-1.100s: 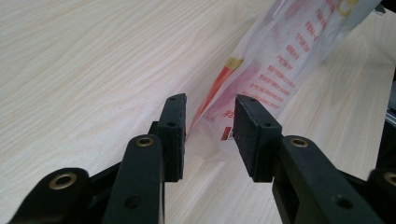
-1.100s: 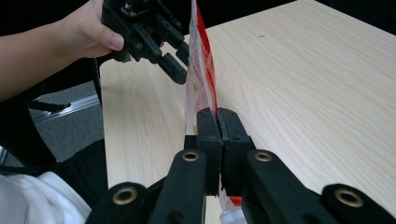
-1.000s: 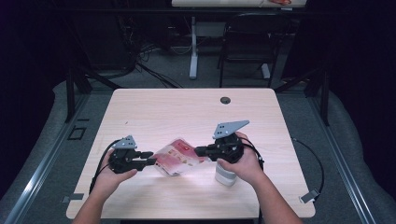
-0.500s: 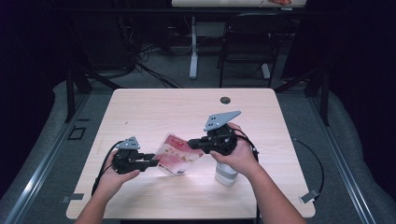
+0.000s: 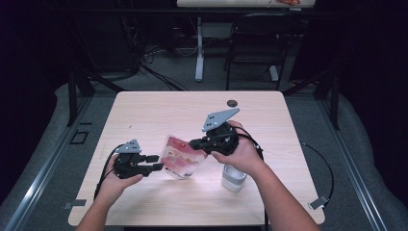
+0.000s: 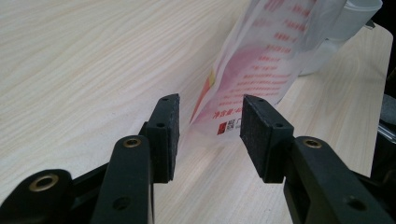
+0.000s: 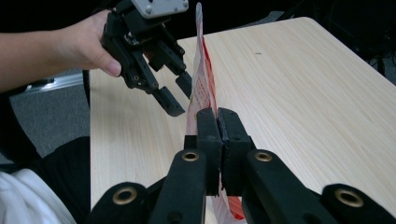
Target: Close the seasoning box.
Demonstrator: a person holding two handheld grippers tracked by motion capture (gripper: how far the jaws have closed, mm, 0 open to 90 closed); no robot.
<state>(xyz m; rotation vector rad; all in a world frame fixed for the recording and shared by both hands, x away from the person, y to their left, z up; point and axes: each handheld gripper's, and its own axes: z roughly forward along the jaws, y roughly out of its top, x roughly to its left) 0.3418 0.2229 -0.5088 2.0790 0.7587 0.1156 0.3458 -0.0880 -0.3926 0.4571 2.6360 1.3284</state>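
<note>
The right gripper (image 7: 218, 122) pinched the pouch (image 5: 182, 156) above the table's (image 5: 159, 110) middle; the left gripper's (image 6: 208, 125) jaws, just opening, straddled its corner untouched, seemingly mid-handover. Next: reclose squarely there.

left gripper (image 5: 155, 162): black body, grey three-cornered plate on top with small screws, two black jaws ending in flat, rough-textured pads.
right gripper (image 7: 218, 122): black, the same build, a larger grey three-cornered plate standing up on top.
jaw arms: matt black links, brass-coloured rings round the pivot holes, small screw holes in the pad backs.
cables: thin and black, one looping from the back of each gripper.
forearms: bare, no sleeves showing above the table.
clothing: a white garment and dark fabric low in the right gripper view.
</note>
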